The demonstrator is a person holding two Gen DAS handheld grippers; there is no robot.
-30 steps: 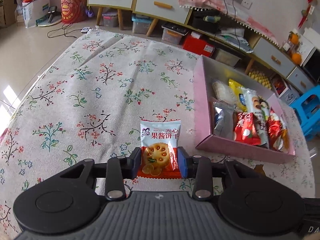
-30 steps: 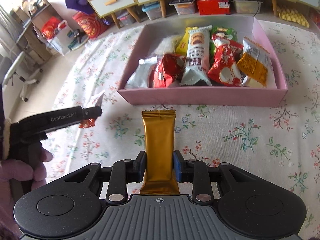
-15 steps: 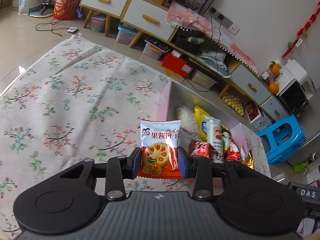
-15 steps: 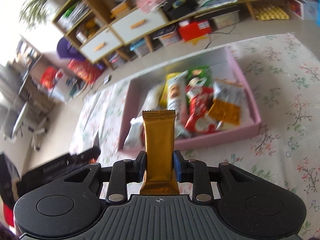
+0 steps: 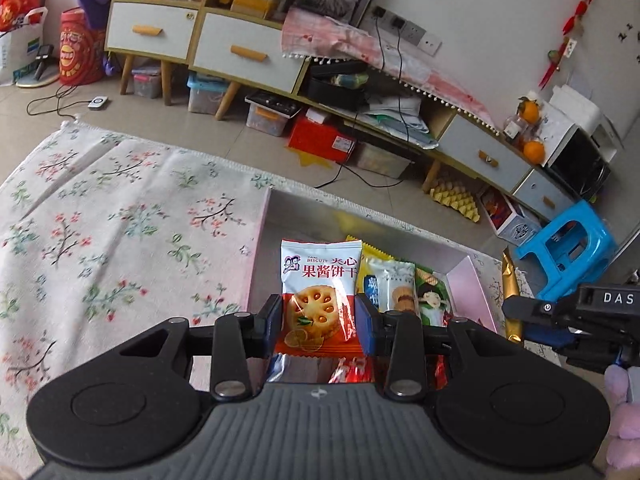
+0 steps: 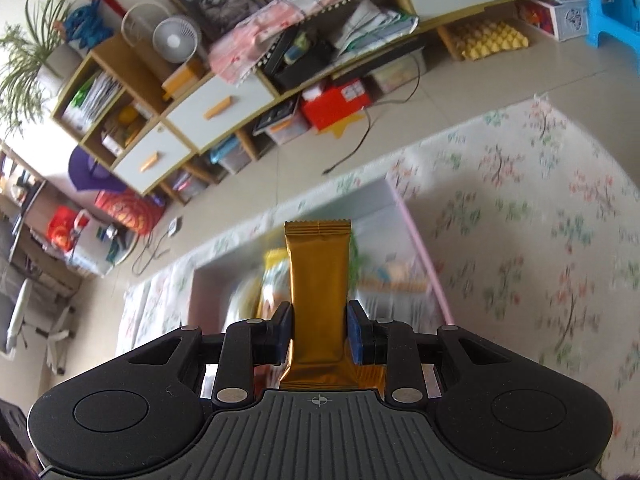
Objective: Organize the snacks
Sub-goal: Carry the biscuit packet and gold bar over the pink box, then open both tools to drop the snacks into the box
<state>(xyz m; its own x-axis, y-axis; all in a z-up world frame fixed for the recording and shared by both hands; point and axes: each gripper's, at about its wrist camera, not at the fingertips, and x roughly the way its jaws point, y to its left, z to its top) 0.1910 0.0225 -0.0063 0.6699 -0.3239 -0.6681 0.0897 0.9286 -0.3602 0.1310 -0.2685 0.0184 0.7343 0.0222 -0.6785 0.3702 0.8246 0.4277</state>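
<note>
Left wrist view: left gripper point(image 5: 319, 322), jaws clamping a biscuit packet point(image 5: 319, 292) upright, white top with red band and a lattice cookie picture, hovering above the near end of the pink box point(image 5: 472, 282). Lying inside the box beside it: yellow packet point(image 5: 374, 254), white cookie packet point(image 5: 394, 286), green packet point(image 5: 430, 294). Box sitting on a floral cloth point(image 5: 120, 232). Entering at the right edge: right gripper point(image 5: 576, 326), gold bar point(image 5: 510, 292) showing beside it. Right wrist view: right gripper point(image 6: 319, 334), jaws squeezing the gold bar point(image 6: 318, 280) upright over the box point(image 6: 424, 256); box contents blurring, not identifiable. Standing behind: low cabinet point(image 5: 208, 46), blue stool point(image 5: 568, 252).
</note>
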